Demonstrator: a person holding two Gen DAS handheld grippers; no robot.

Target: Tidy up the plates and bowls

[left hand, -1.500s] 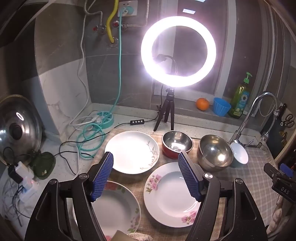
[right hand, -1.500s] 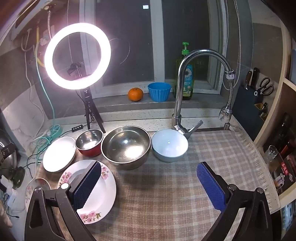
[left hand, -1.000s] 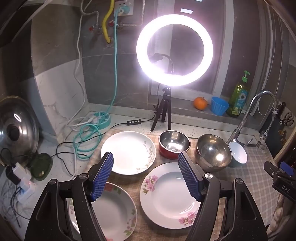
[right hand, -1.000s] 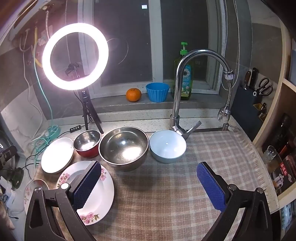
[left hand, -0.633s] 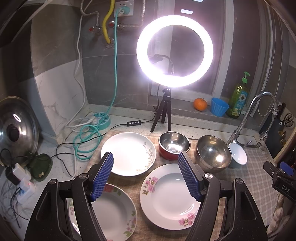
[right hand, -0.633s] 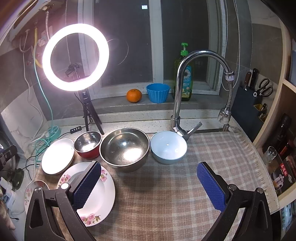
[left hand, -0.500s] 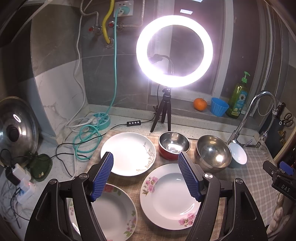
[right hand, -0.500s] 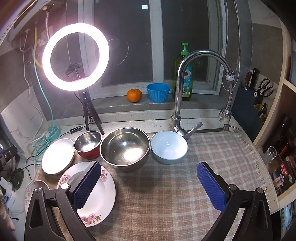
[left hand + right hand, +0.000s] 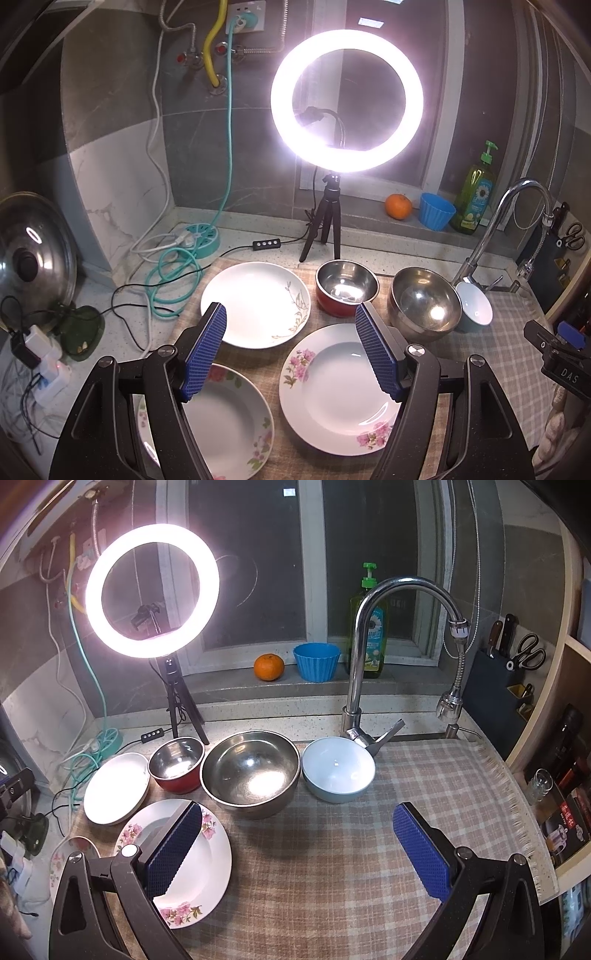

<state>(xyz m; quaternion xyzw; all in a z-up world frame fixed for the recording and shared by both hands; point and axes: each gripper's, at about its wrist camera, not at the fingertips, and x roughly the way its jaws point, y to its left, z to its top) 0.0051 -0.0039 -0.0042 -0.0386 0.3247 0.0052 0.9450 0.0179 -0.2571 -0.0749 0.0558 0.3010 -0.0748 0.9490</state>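
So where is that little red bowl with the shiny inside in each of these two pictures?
Left wrist view: the red bowl sits just right of centre, behind the right-hand blue pad, left of the big steel bowl.
Right wrist view: the red bowl is at middle left, again directly left of the big steel bowl.
Shared landmark: the ring light's tripod stands just behind it in both.
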